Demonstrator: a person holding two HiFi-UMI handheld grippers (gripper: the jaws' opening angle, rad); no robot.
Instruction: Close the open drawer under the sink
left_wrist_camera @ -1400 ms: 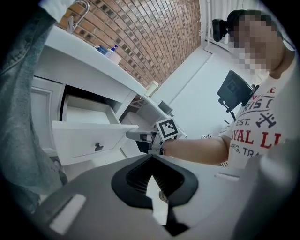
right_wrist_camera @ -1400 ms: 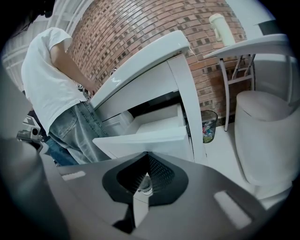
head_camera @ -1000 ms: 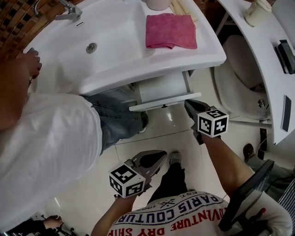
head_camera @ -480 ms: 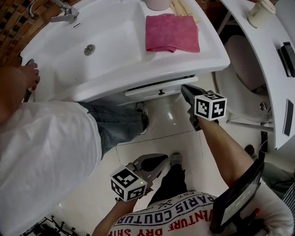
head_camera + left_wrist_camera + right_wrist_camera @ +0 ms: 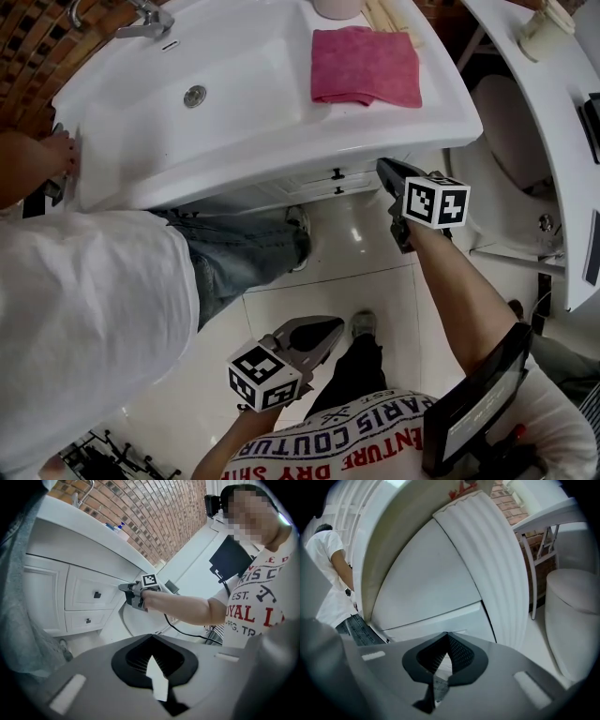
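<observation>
The white drawer (image 5: 319,180) under the sink (image 5: 234,122) sits pushed in, its front level with the cabinet face, black knob (image 5: 336,173) showing. In the left gripper view the drawer front (image 5: 89,592) is flush too. My right gripper (image 5: 382,167) is shut and empty, its tips at the drawer front's right end; it shows as the right gripper (image 5: 123,588) in the left gripper view. The right gripper (image 5: 447,633) looks straight at the white drawer panel (image 5: 426,588). My left gripper (image 5: 334,324) hangs low over the floor, shut and empty, far from the cabinet.
A person in a white shirt and jeans (image 5: 234,248) stands at the sink's left. A pink cloth (image 5: 366,66) lies on the sink top. A toilet (image 5: 506,122) stands to the right. A second, lower drawer (image 5: 86,620) sits beneath.
The drawer slid in from well out to flush with the cabinet. My right gripper moved forward with it. The left gripper barely moved.
</observation>
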